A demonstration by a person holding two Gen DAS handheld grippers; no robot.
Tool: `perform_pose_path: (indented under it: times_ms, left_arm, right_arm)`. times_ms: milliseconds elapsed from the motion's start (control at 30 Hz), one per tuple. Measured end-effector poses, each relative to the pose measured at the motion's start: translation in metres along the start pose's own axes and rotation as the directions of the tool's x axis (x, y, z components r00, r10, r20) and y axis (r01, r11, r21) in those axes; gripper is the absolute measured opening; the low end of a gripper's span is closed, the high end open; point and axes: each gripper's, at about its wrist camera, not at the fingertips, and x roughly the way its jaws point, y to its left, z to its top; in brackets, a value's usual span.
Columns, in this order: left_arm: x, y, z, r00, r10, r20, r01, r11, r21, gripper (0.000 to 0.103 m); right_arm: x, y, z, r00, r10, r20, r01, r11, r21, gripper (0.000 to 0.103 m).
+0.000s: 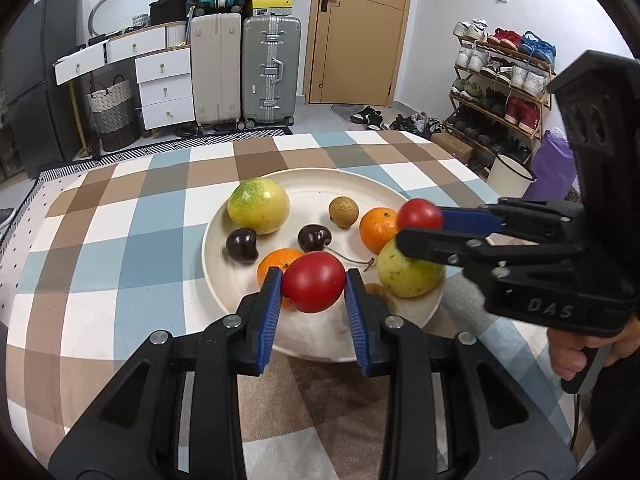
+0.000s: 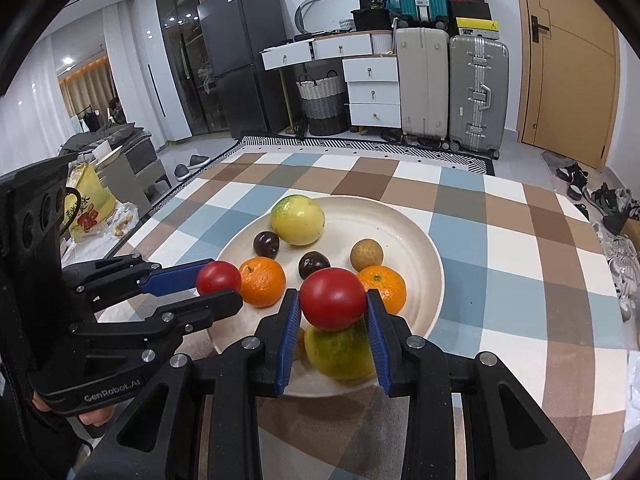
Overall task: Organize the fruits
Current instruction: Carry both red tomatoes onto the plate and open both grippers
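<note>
Two smooth red tomatoes pinched, one per gripper: left gripper [image 1: 312, 288] closed on tomato [image 1: 314, 281], right gripper [image 2: 333, 306] on second tomato [image 2: 333, 298]. Both over round cream plate [image 1: 360, 188] at 6 o'clock rim. Dimpled oranges, glossy cherries, mottled yellow-green fruit on plate; checked cloth [image 1: 120, 240] beneath.

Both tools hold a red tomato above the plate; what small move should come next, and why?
Probably lower the left tool so its tomato reaches a bare patch of plate; that patch lies just below, clear of the orange.
</note>
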Motion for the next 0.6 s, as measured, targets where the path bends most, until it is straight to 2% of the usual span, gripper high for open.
perform_pose_path:
  times_ms: [267, 400, 600]
  left_arm:
    - [0.010, 0.002, 0.006, 1.000, -0.018, -0.009, 0.018, 1.000, -0.006, 0.029]
    - [0.011, 0.001, 0.008, 0.999, -0.034, -0.012, 0.034, 0.999, -0.011, 0.029]
    - [0.005, 0.001, 0.009, 1.000, -0.028, 0.006, 0.028, 0.999, -0.014, 0.029]
  right_arm:
    - [0.013, -0.002, 0.007, 1.000, 0.002, -0.001, -0.002, 1.000, 0.010, 0.033]
    - [0.010, -0.004, 0.007, 1.000, 0.002, 0.016, -0.002, 1.000, 0.017, 0.036]
    - [-0.002, -0.008, 0.003, 0.999, -0.013, 0.030, 0.012, 1.000, 0.024, 0.052]
